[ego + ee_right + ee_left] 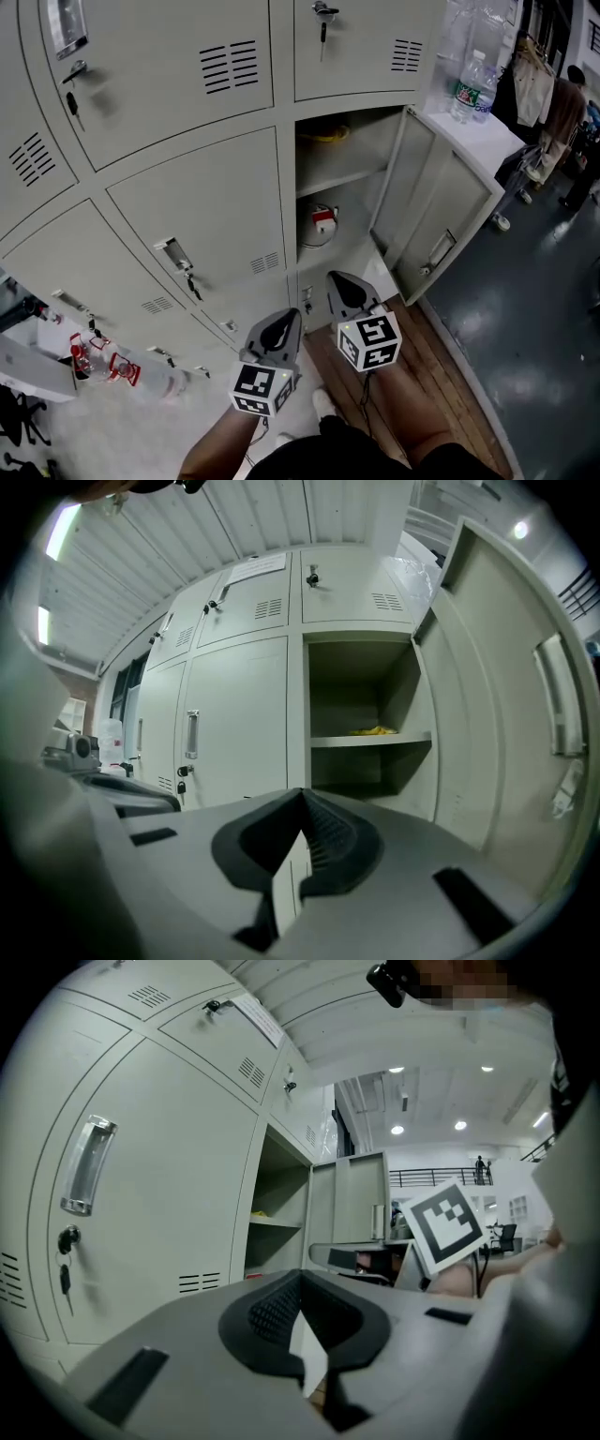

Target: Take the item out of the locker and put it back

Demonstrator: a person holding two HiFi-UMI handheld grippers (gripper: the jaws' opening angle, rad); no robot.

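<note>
The open locker (342, 178) stands in the middle of the head view, its door (441, 211) swung out to the right. A white round item with a red part (320, 224) lies in the lower compartment. A yellow item (325, 136) rests on the shelf above, and also shows in the right gripper view (375, 730). My left gripper (284, 323) and right gripper (345, 284) hang side by side in front of the locker, below its opening. Both are shut with nothing between the jaws. In their own views the left gripper (300, 1277) and right gripper (302, 795) show closed tips.
Shut locker doors with keys (187, 216) fill the left. Water bottles (473, 84) stand on a white surface behind the open door. More bottles with red labels (112, 366) lie at the lower left. A person (562, 108) stands at the far right. Wooden flooring (422, 375) runs below.
</note>
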